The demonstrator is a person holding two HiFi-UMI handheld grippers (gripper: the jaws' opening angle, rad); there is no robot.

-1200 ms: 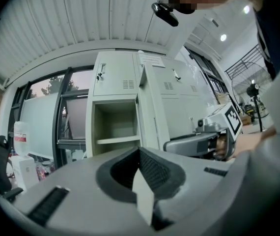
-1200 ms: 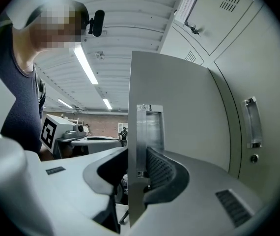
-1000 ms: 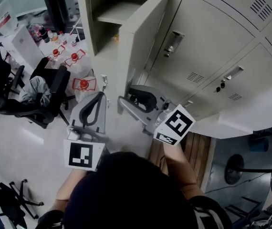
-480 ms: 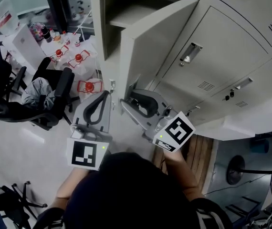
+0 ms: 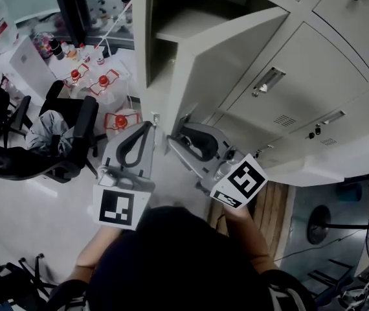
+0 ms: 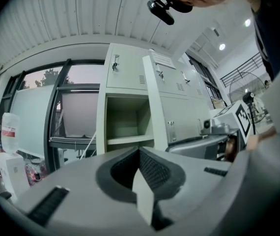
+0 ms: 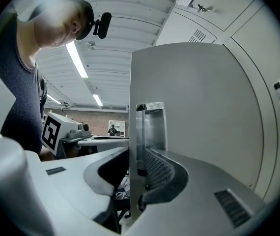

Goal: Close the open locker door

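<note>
The locker door [image 5: 230, 63] has swung a little toward its frame but stands well ajar. The right gripper [image 7: 139, 154], its jaws just closing, clamps the door's free edge. The left gripper [image 6: 139, 154] is clenched on nothing. Much of the swing looks left.

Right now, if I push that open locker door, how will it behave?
The door looks like flat sheet metal, so it is probably stiff, not floppy. It hangs from the locker along one side, so a push should swing it shut rather than slide it. Its painted face looks smooth, so a pinch on the thin edge might slip.
</note>
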